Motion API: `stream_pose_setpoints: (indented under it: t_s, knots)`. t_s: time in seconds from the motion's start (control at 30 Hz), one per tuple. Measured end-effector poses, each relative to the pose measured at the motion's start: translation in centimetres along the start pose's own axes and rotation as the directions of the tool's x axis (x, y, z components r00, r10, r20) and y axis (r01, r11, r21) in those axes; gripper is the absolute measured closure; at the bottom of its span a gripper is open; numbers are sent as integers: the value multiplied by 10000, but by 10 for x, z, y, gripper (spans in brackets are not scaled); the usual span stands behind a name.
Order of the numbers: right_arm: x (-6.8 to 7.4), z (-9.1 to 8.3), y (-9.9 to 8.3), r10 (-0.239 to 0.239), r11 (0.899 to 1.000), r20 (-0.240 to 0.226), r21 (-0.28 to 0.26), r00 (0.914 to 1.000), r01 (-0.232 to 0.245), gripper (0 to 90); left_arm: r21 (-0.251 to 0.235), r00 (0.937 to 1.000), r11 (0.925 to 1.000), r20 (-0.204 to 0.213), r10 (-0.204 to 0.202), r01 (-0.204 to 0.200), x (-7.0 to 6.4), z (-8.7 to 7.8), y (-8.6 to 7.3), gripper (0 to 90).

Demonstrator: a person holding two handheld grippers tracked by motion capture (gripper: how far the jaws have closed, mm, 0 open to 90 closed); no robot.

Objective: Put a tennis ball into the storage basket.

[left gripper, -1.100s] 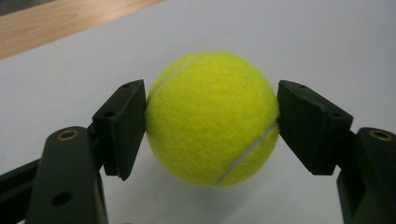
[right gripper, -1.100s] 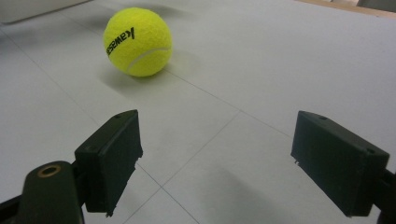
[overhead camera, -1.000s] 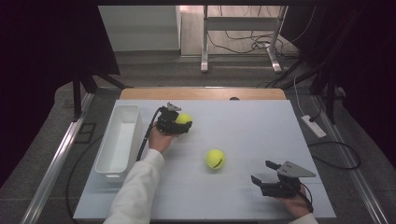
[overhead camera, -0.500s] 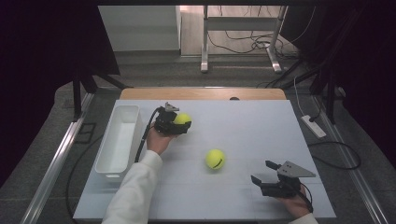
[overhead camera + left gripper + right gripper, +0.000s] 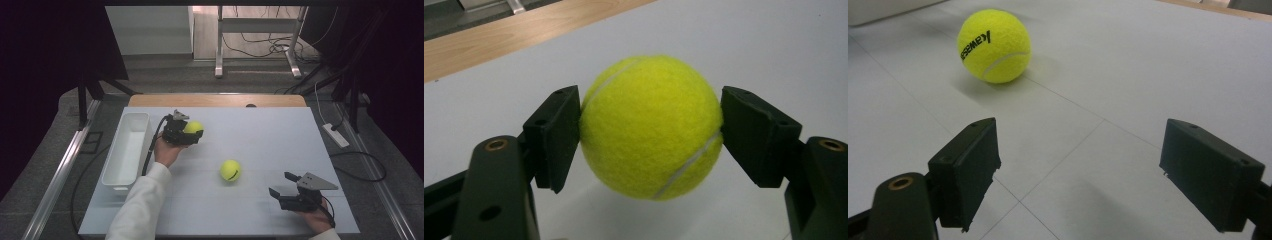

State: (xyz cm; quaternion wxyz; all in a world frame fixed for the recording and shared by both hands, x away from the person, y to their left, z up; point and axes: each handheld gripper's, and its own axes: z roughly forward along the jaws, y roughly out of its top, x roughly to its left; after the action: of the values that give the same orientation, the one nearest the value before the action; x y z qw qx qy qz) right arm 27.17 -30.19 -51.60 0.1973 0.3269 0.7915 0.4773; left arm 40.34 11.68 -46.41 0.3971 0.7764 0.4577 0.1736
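Both tennis balls (image 5: 194, 127) (image 5: 230, 170) are yellow-green with white seams; the bin (image 5: 126, 152) is white, the desk (image 5: 260, 140) pale grey.

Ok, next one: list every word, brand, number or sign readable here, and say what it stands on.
"Kawasaki", black print, seen upside down in the right gripper view, on the free tennis ball lying on the table; the last letters curve out of sight, so that reading is partly a guess.
Held tennis ball in the left tool: white seams, no print on the visible side.
White bin: no lettering visible.
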Motion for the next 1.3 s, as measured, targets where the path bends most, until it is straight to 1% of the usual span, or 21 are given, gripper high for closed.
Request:
stream_pose_setpoints:
  t_s: [0.13,0.2,0.5,0.57,0.63,0.73,0.9,1.03,1.3]
  knots:
    - [0,0,0,5,10000,7,-7,10000,-5,155,-93,9999,9998,66,-149,149,-1,-3,0,281]
    - [0,0,0,-1,10000,8,-3,10000,1,155,-125,9999,9998,4,-156,156,-1,-5,0,281]
    - [0,0,0,-4,10000,18,-7,10000,4,155,-355,9996,9989,19,-290,290,2,-16,2,281]
    - [0,0,0,-6,10000,18,-6,10000,6,155,-390,9997,9989,-30,-263,261,2,-18,2,281]
    - [0,0,0,-8,10000,18,-9,10000,8,155,-476,9993,9983,-161,-343,335,2,-22,3,281]
    - [0,0,0,-28,10000,30,-12,10000,28,156,-626,9991,9973,-176,-389,377,1,-26,4,281]
    - [1,-1,0,-34,10000,62,-46,10000,35,156,-759,9994,9966,-116,-333,323,0,-31,5,281]
    - [1,0,0,-50,10000,88,-18,9999,50,156,-847,9993,9957,-39,-368,364,0,-35,6,281]
    - [1,0,0,-48,10000,89,-22,9999,48,156,-1006,9997,9947,-33,-232,227,-2,-42,7,281]
